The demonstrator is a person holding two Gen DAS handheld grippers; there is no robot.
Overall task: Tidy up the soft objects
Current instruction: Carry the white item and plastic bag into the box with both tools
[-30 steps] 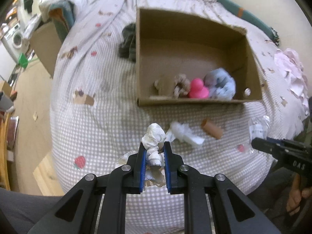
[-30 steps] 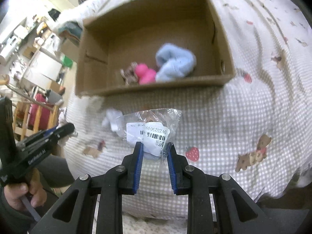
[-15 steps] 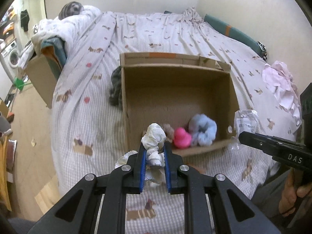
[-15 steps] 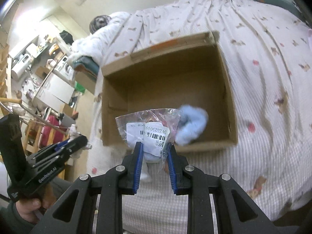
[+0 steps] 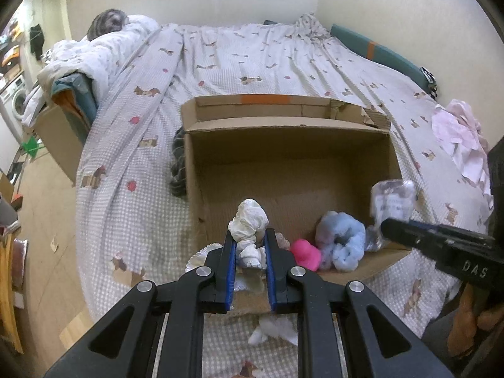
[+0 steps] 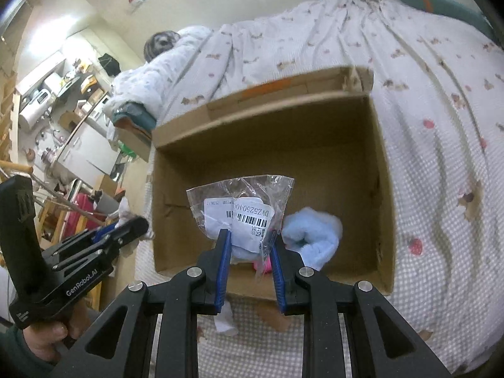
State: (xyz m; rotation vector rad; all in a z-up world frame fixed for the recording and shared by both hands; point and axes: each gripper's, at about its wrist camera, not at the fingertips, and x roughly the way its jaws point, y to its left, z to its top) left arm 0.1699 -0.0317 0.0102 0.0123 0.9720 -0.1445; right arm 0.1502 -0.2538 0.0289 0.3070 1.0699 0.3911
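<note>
A knotted white cloth sits pinched between the jaws of the left gripper, its bunched top standing above the blue pads and its lower part hanging down between them. The jaws are closed tight on it, and they hold it over the near edge of the cardboard box, toward the box's left side.

A clear plastic bag with a white barcode label is clamped in the right gripper, whose jaws are drawn in on its lower part while the upper part fans out above them. It hangs over the near wall of the same box; in the left wrist view the bag shows at the box's right near corner, ahead of the black gripper body.

Inside the box, against the near wall, lie a fluffy light-blue scrunchie and, touching it on the left, a bright pink toy.

The box rests on a bed covered with a checked sheet printed with small animals. A white scrap lies on the sheet just near of the box, below the left jaws. A dark grey cloth lies against the box's left wall outside.
</note>
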